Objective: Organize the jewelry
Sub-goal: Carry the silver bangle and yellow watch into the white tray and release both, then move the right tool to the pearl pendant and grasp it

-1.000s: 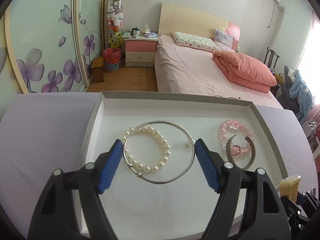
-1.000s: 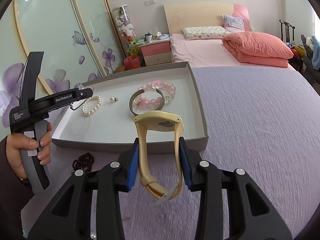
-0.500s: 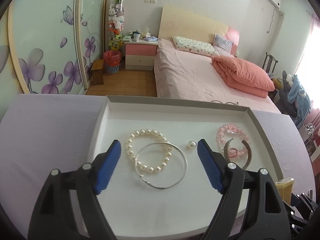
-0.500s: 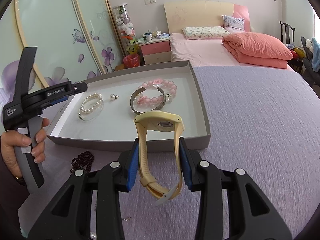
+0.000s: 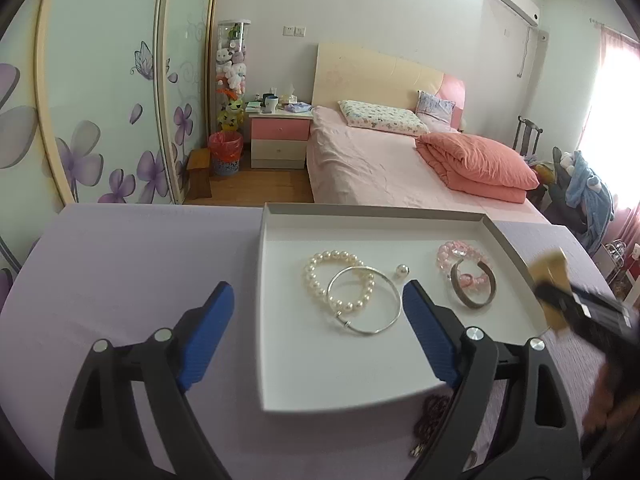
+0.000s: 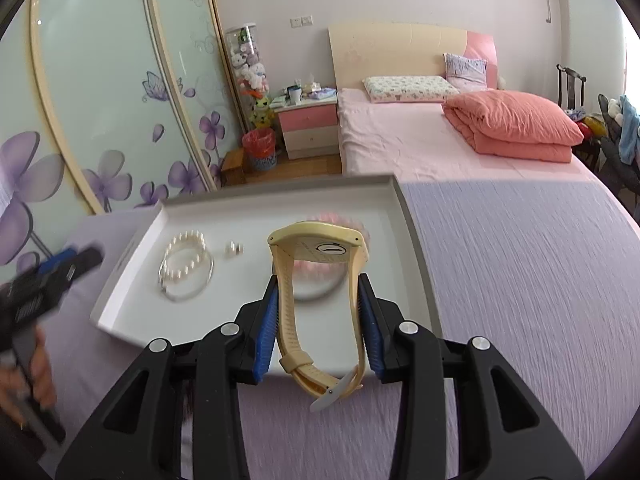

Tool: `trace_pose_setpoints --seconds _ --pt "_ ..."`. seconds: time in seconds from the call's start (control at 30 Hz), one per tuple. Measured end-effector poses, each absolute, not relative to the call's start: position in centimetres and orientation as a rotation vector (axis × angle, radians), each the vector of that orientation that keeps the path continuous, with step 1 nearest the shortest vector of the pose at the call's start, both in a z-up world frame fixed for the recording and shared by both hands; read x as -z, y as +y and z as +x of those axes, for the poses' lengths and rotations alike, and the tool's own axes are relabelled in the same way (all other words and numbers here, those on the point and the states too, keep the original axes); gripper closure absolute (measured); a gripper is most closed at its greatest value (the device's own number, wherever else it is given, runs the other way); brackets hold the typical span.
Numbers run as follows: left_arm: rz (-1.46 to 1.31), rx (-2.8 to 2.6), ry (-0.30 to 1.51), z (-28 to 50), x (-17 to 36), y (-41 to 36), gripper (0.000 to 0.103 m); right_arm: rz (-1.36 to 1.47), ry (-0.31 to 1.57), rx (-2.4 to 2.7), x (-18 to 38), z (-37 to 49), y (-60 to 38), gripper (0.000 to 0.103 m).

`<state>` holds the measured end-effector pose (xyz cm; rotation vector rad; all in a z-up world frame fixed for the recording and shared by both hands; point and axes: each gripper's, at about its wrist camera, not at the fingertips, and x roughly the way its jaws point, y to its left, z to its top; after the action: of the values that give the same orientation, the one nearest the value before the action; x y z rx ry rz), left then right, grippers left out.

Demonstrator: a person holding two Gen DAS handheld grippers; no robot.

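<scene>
A white tray (image 5: 280, 360) lies on the purple cloth. In it are a pearl bracelet (image 5: 316, 280), a silver bangle (image 5: 394, 308), a loose pearl (image 5: 402, 270), a pink bead bracelet (image 5: 450, 250) and a grey cuff (image 5: 472, 300). My left gripper (image 5: 318, 320) is open and empty, over the tray's near left edge. My right gripper (image 6: 318, 320) is shut on a cream watch (image 6: 320, 246), held over the tray's (image 6: 132, 276) near right part. The watch (image 5: 554, 268) also shows blurred in the left wrist view.
A dark red bead string (image 5: 432, 412) lies on the cloth just in front of the tray. A pink bed (image 5: 380, 168) and a nightstand (image 5: 280, 140) stand behind the table. A floral wardrobe (image 5: 100, 100) fills the left.
My left gripper has let go of the silver bangle, pulled back and shifted left. My right gripper has carried the watch forward over the tray.
</scene>
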<state>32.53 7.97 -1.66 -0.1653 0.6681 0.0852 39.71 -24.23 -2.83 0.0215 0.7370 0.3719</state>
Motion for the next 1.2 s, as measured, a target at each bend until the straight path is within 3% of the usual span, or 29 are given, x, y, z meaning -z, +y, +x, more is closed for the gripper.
trace_pose_setpoints --seconds 0.73,0.83,0.9,0.93,1.2 --pt "-0.186 -0.076 0.653 34.2 2.4 8.7 0.017 0.004 0.8 -0.346 5.5 46.3 -21.1 0.061" --pt "-0.184 -0.072 0.656 34.4 2.6 8.6 0.017 -0.008 0.799 -0.339 5.6 46.4 -20.9 0.054" --pt "-0.178 -0.072 0.658 34.6 2.8 8.5 0.017 -0.008 0.785 -0.336 5.5 46.3 -21.1 0.035" --pt "-0.173 -0.074 0.658 34.7 2.8 8.4 0.015 -0.008 0.775 -0.332 5.3 46.3 -21.1 0.032" --pt "-0.175 -0.082 0.665 34.5 3.0 8.5 0.014 -0.002 0.752 -0.331 4.5 45.5 -22.0 0.031"
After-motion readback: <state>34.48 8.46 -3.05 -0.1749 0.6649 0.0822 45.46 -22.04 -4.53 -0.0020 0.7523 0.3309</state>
